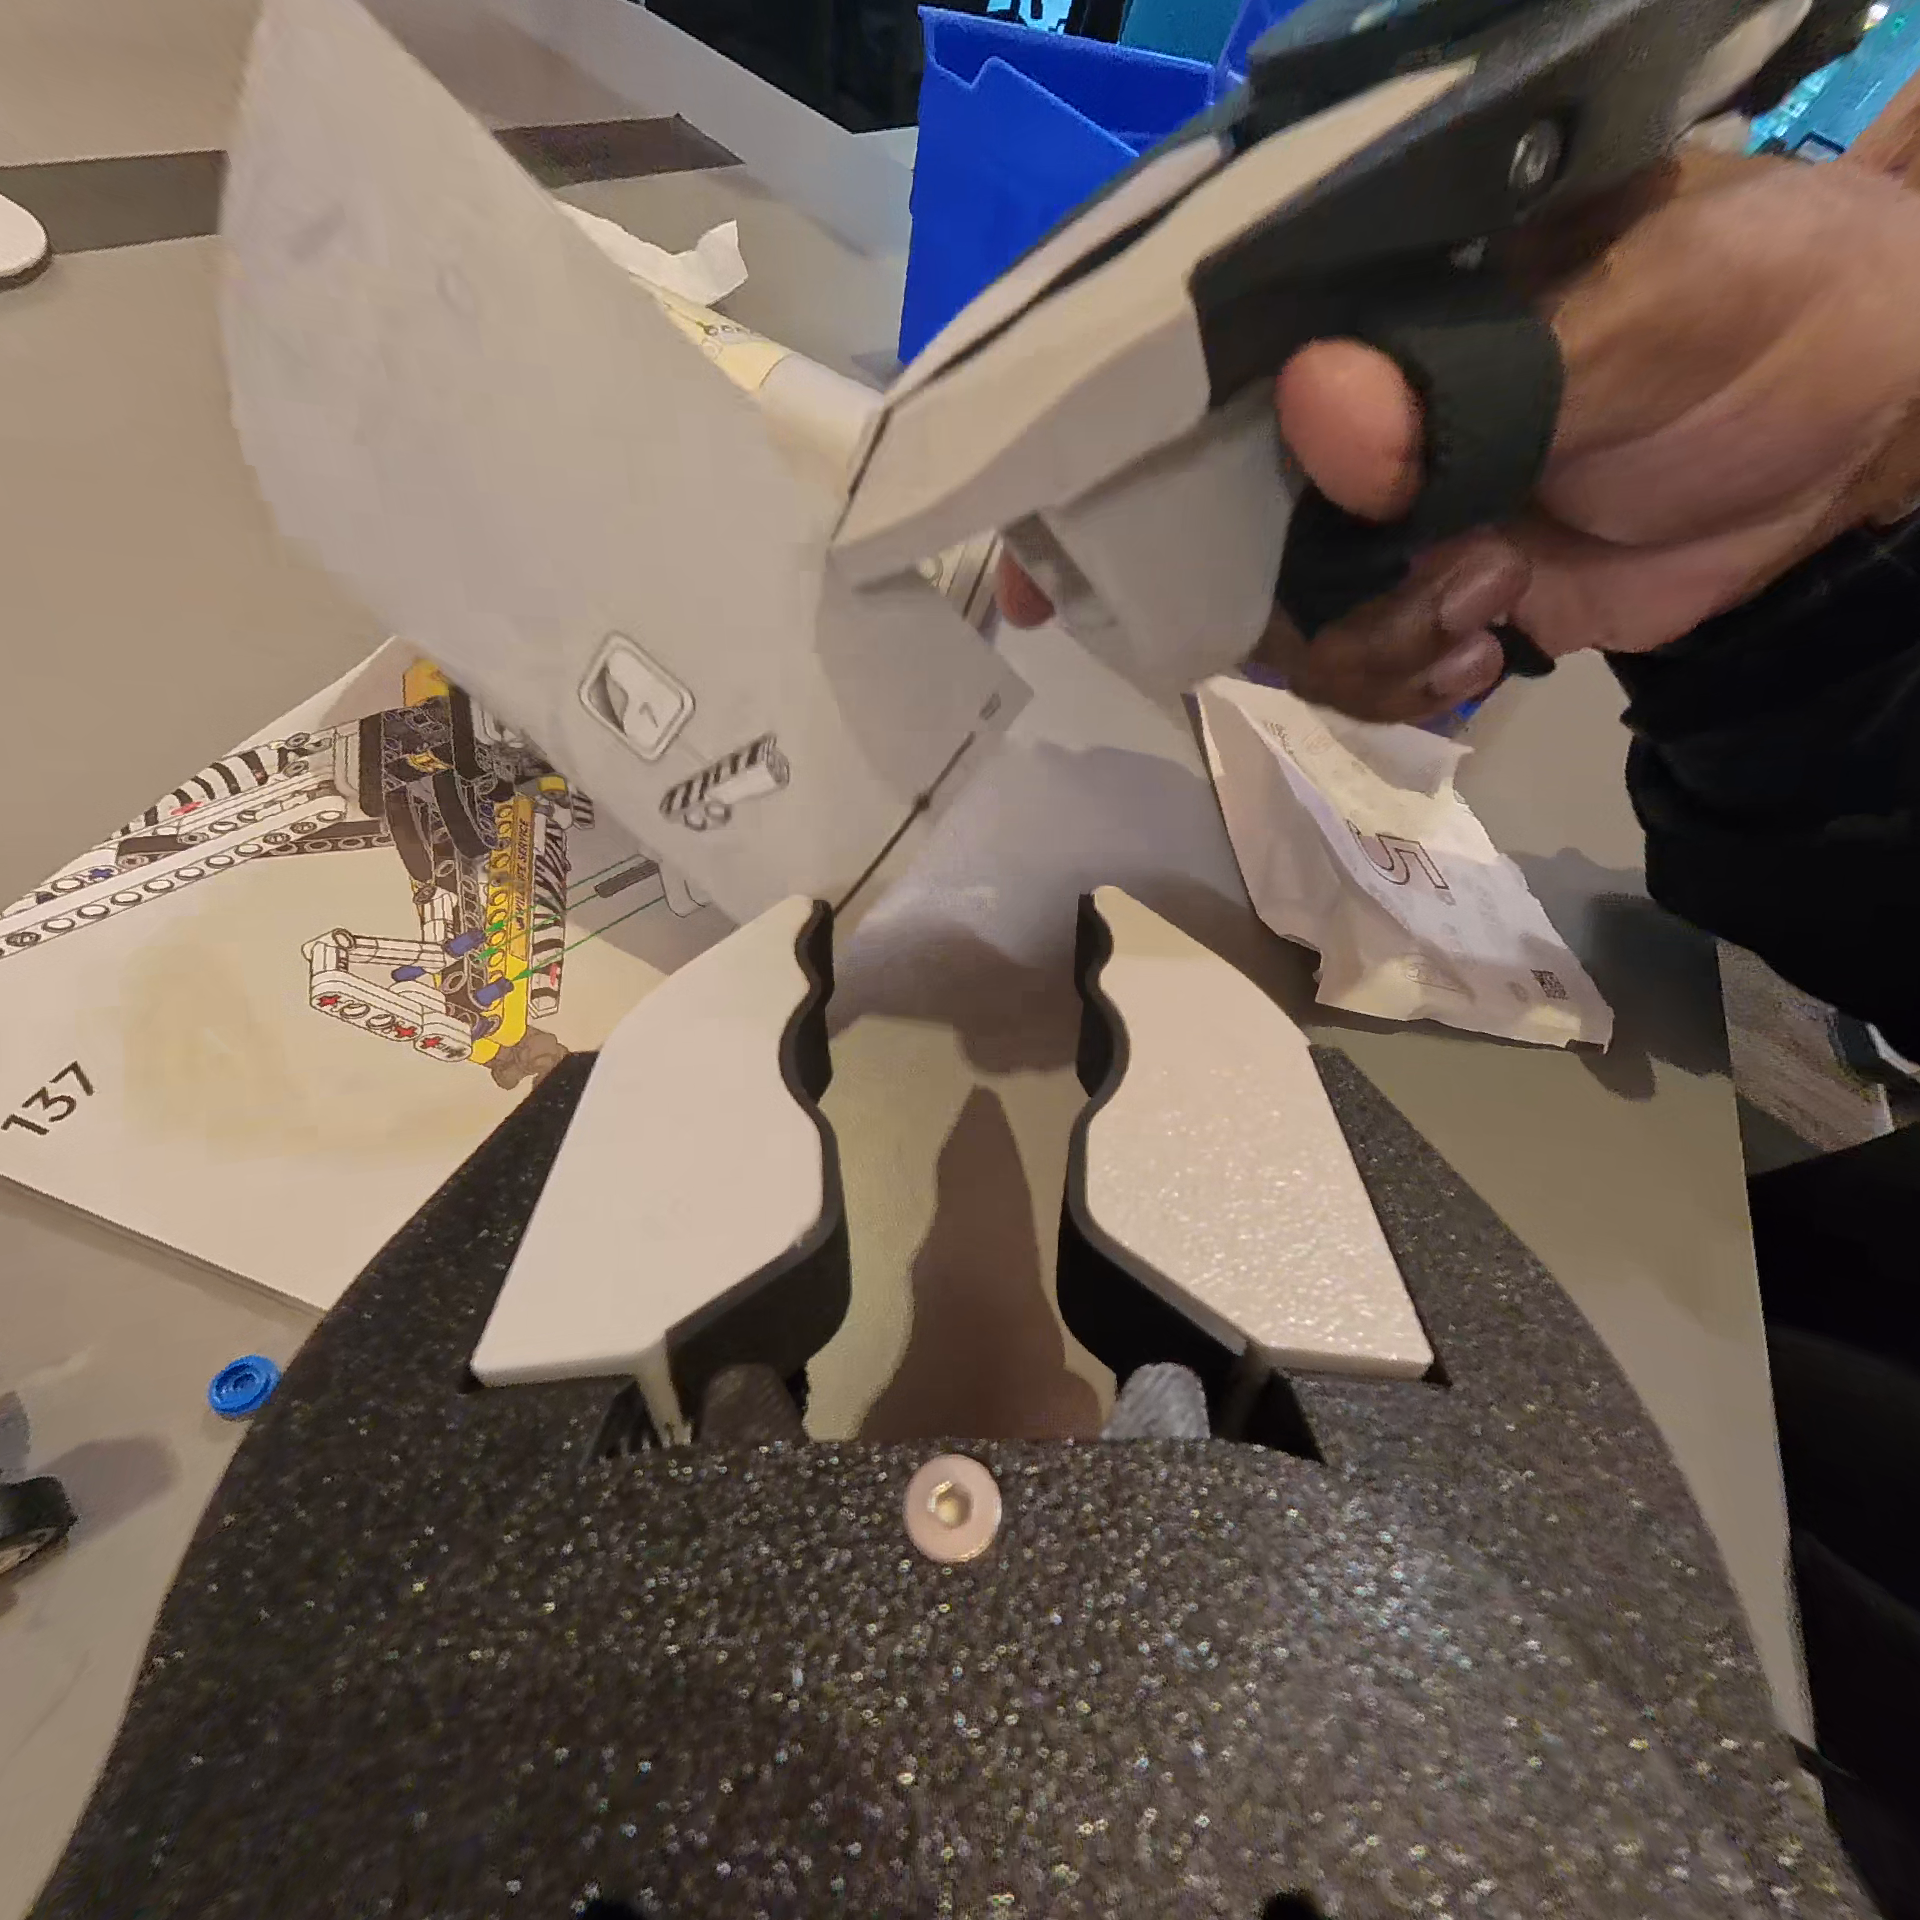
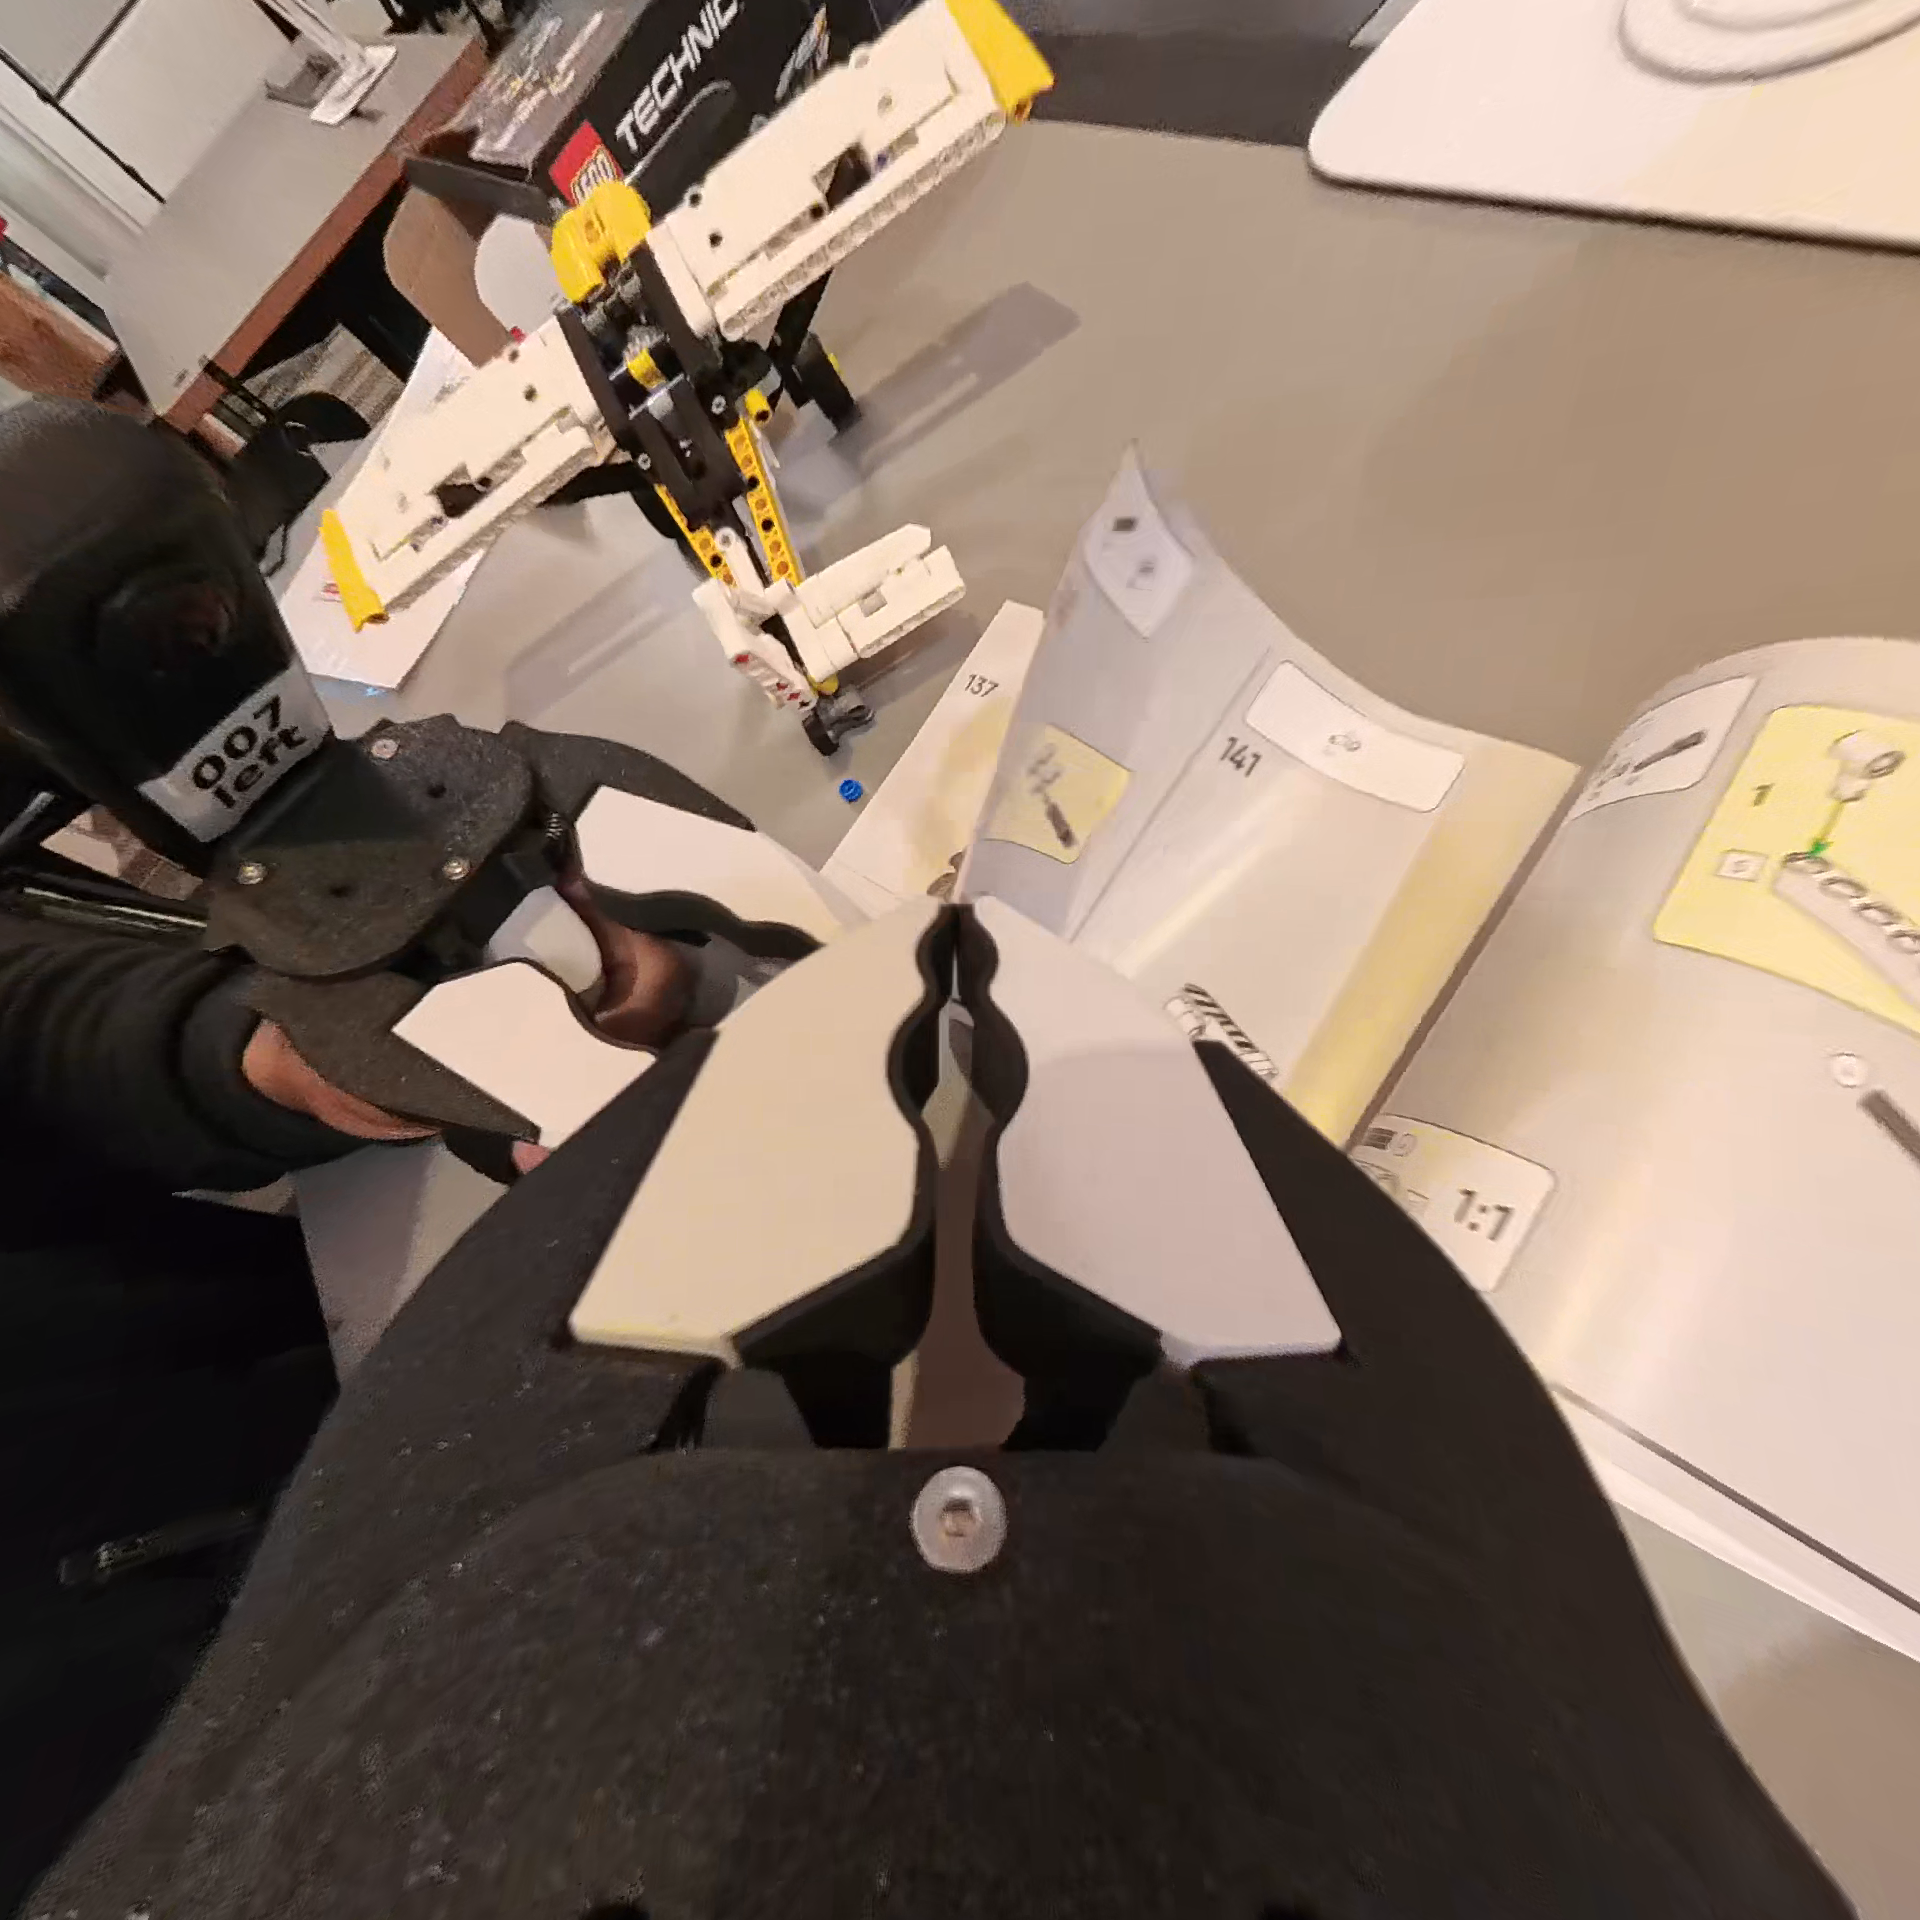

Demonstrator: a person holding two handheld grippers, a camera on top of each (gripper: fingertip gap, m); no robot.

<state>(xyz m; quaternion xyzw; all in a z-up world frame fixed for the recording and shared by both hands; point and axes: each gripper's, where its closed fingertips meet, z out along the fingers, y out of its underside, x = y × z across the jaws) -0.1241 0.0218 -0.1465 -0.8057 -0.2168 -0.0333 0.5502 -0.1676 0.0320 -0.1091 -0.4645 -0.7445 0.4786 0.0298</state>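
On the bench's left side the left gripper [image 1: 951, 956] hung spread and empty, while the right gripper [image 2: 956, 920] pinched a lifted page [image 2: 1049, 748] of the instruction booklet [image 2: 1351, 883]; best turned slowly, avoiding tearing.

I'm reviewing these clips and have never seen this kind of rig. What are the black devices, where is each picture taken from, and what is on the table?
Each black device is a hand-held two-fingered tool with a camera looking along its fingers; there is no robot arm. One picture comes from the left tool, whose fingers stand open over the grey table, holding nothing. The other comes from the right tool, shut on a lifted page of an open instruction booklet. A hand grips that tool. Also there: a white and yellow brick-built plane model, a torn paper bag, a small blue stud and a blue bin.
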